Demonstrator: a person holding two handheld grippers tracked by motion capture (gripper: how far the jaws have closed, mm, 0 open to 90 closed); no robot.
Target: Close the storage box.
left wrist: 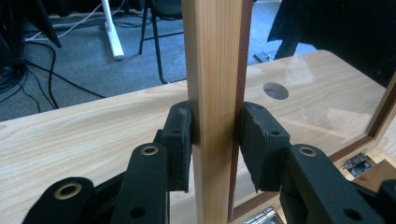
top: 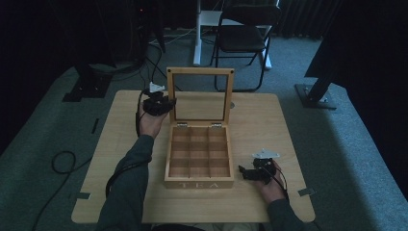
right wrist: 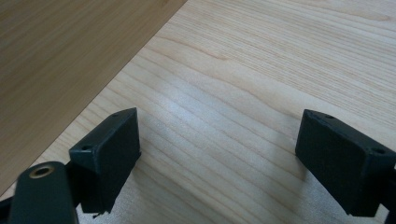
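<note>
My left tongs (top: 166, 102) pinch the left stile of the tea box's upright lid (top: 199, 70), one pad on each face of the pale, smooth-grained wood. The pane is clear, so if I twist or let the pads slip, the lid could drop onto the hinges (top: 181, 124). The square-celled box (top: 198, 183) sits mid-table (top: 269, 120). My right tongs (top: 245, 172) rest spread and empty beside its right wall.

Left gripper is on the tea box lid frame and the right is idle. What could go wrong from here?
1. The left gripper pinches only the thin side rail of the upright lid; it might slip and the lid drop shut.
2. Nothing holds the tea box: the right gripper sits open beside it, so pushing the lid may slide or tip it.
</note>
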